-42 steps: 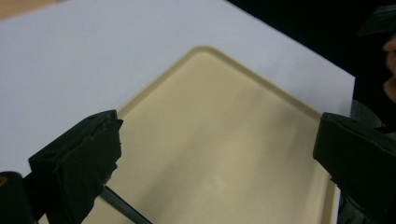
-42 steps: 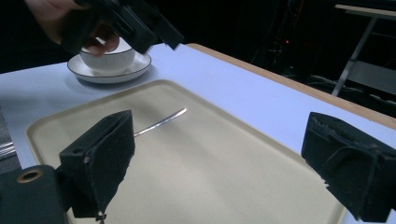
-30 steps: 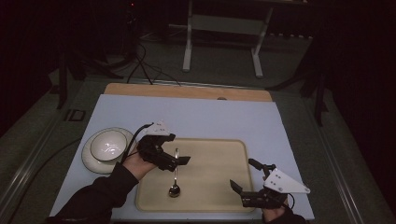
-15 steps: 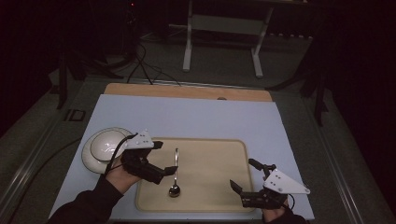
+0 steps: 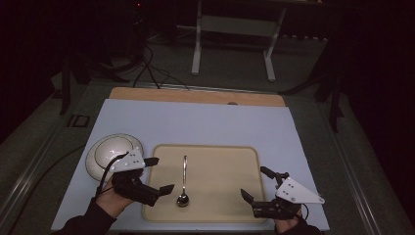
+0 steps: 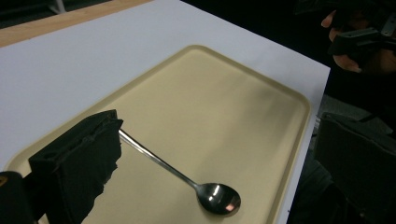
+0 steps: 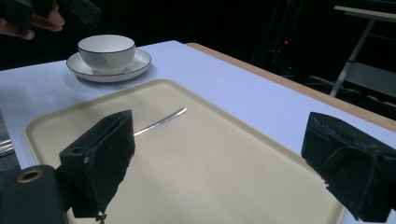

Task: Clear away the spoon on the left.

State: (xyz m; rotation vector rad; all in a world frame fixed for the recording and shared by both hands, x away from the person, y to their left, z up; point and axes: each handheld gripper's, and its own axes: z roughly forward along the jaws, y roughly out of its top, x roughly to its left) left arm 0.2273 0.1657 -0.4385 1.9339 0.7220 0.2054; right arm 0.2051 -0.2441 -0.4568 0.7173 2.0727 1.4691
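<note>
A metal spoon point(image 5: 183, 181) lies flat on the beige tray point(image 5: 230, 161), its bowl toward the near edge and its handle pointing away. My left gripper point(image 5: 161, 174) hovers open over the tray's left rim, just left of the spoon and apart from it. In the left gripper view the spoon point(image 6: 177, 173) lies between the spread jaws of that gripper point(image 6: 219, 126), its handle end behind the left jaw. My right gripper point(image 5: 254, 182) is open over the tray's near right corner, nothing between its jaws. The right gripper view shows the spoon handle point(image 7: 161, 121) beyond that gripper point(image 7: 219, 126).
A white bowl on a saucer point(image 5: 115, 154) sits on the pale blue tabletop point(image 5: 195, 122) left of the tray, right behind my left hand; the bowl point(image 7: 106, 50) also appears in the right gripper view. A wooden strip point(image 5: 195, 96) edges the far side. Dark floor and a metal stand point(image 5: 232, 39) lie beyond.
My left gripper has drawn back from above the spoon handle, moving left and toward the near edge. The spoon now lies uncovered on the tray. The right gripper has stayed put.
</note>
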